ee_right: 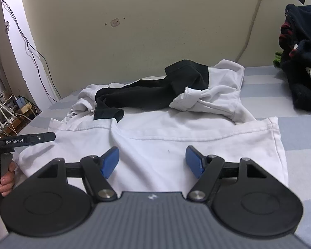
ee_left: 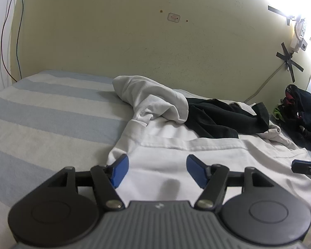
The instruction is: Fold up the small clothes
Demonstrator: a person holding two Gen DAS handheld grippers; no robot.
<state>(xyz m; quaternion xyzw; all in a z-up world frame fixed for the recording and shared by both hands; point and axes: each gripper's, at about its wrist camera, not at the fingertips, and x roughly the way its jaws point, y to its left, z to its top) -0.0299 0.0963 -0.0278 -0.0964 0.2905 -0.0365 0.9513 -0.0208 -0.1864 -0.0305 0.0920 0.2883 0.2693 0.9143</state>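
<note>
Bed (ee_left: 41,112) with pale blue and cream stripes, running ahead of both claws to a yellowish wall (ee_left: 134,41). White garment (ee_right: 155,137) spread flat on it, directly beneath and ahead of both claws, hem seam running crosswise just beyond the fingertips. Black garment (ee_right: 147,91) crumpled beyond that, lying on bunched white cloth (ee_right: 215,95) near the wall. Dark pile of clothes (ee_right: 302,62) well off to the right of the right claw, against the wall. Tangle of cables (ee_right: 8,112) off the bed's left end.

Left claw (ee_left: 157,170): blue pads (ee_left: 120,172) spread apart, nothing between them, white garment below the gap. Right claw (ee_right: 152,161): pads likewise spread, empty, over the same garment. Left claw's black finger also shows at the far left of the right wrist view, a hand (ee_right: 7,178) on its handle; whether either claw's tips touch the cloth cannot be told.
</note>
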